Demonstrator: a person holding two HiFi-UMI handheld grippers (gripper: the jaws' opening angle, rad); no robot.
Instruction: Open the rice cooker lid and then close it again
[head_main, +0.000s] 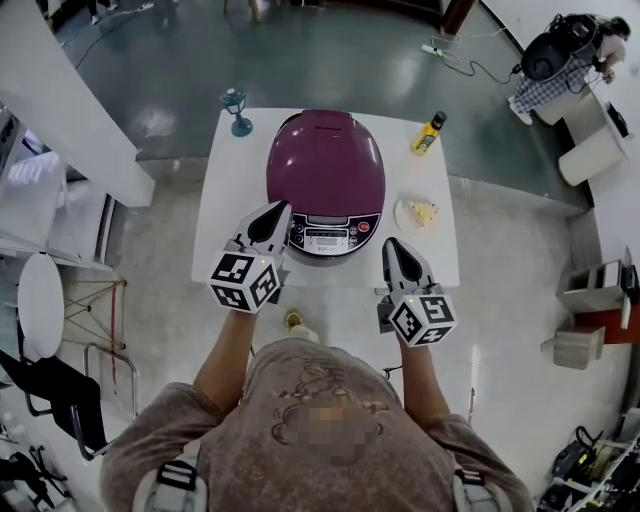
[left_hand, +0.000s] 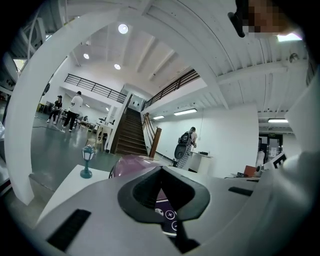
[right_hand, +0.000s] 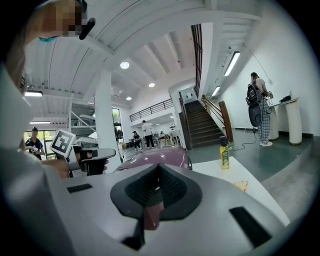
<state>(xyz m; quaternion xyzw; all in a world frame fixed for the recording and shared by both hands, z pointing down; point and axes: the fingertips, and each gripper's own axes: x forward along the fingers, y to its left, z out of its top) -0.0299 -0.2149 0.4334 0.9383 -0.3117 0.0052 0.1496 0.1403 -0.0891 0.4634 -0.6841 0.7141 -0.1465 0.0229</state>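
A purple rice cooker (head_main: 325, 170) stands on the white table (head_main: 225, 210) with its lid down and its control panel (head_main: 330, 236) facing me. My left gripper (head_main: 279, 208) hovers over the cooker's front left edge, jaws shut and empty. My right gripper (head_main: 392, 243) is at the table's near edge, just right of the panel, also shut and empty. In the left gripper view the cooker (left_hand: 132, 163) lies just beyond the closed jaws (left_hand: 161, 170). The right gripper view shows the cooker (right_hand: 160, 156) ahead to the left of its closed jaws (right_hand: 159, 166).
A small teal lamp figurine (head_main: 237, 110) stands at the table's far left corner, a yellow bottle (head_main: 428, 133) at the far right. A plate with food (head_main: 420, 213) sits right of the cooker. A white pillar (head_main: 70, 110) and a round stool (head_main: 40, 300) are at left.
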